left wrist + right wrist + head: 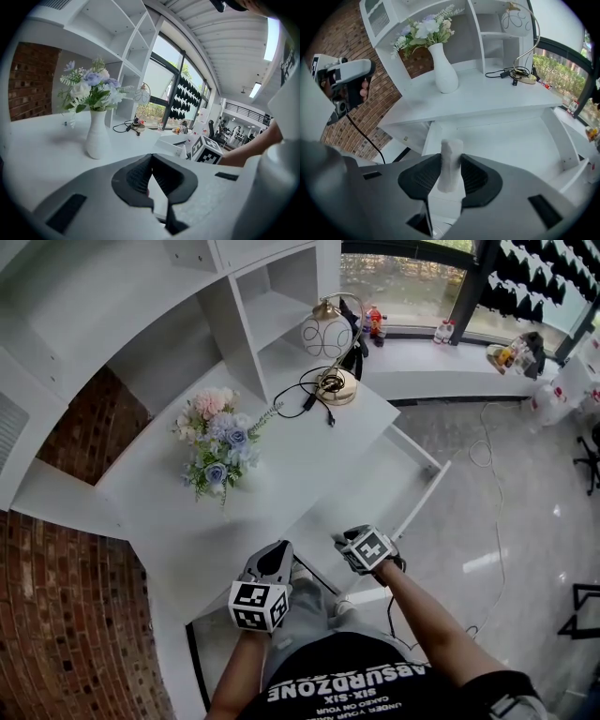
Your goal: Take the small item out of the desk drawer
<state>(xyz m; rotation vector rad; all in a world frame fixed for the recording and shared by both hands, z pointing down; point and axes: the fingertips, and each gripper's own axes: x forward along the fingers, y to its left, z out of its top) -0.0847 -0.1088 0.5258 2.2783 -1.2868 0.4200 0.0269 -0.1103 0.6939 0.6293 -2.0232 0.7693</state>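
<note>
The desk drawer [367, 486] stands pulled open under the white desk top [281, 456]; its white inside [511, 138] looks bare in the right gripper view. My right gripper [451, 158] is shut on a small white stick-shaped item [450, 165], held upright above the drawer's near left corner. In the head view this gripper [345, 542] hovers at the drawer's near end, and the item is hidden there. My left gripper [281, 551] sits by the desk's near edge, left of the right one. Its fingertips meet [151, 159] with nothing between them.
A white vase of flowers [220, 451] stands on the desk's left part. A gold lamp [330, 343] and a black cable [305, 395] are at the far end. Shelves [272, 306] rise behind. Brick wall [66, 615] lies left, grey floor [506, 521] right.
</note>
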